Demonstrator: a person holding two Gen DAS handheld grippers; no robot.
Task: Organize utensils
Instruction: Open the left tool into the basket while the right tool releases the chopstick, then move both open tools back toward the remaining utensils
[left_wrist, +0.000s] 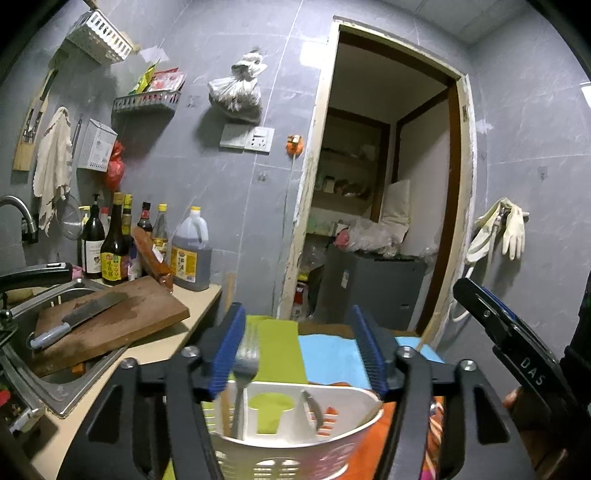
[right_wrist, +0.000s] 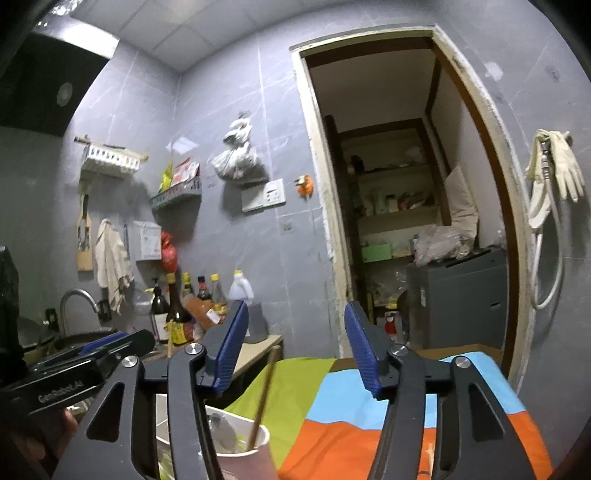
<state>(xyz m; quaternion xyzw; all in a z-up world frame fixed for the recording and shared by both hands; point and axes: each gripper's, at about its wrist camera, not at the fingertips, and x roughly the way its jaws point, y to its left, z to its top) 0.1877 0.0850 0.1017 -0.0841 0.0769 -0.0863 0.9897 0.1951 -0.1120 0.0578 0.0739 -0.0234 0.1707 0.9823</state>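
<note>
A white slotted utensil holder (left_wrist: 295, 439) with compartments stands on a striped cloth (left_wrist: 325, 354) below my left gripper (left_wrist: 299, 354). A metal fork (left_wrist: 244, 365) stands upright in its left compartment beside a wooden chopstick (left_wrist: 224, 410); a metal piece (left_wrist: 312, 406) sits in the right compartment. My left gripper is open and hovers over the holder, the fork next to its left finger. My right gripper (right_wrist: 293, 354) is open and empty above the cloth (right_wrist: 369, 424). A wooden chopstick (right_wrist: 263, 398) leans in a cup (right_wrist: 243, 450) at its lower left.
A sink (left_wrist: 48, 369) with a wooden cutting board (left_wrist: 110, 321) and a cleaver (left_wrist: 79, 317) lies to the left. Sauce bottles (left_wrist: 147, 243) stand at the wall. A doorway (left_wrist: 388, 184) with a grey bin (left_wrist: 373, 288) is ahead. The other gripper (left_wrist: 517, 350) is at right.
</note>
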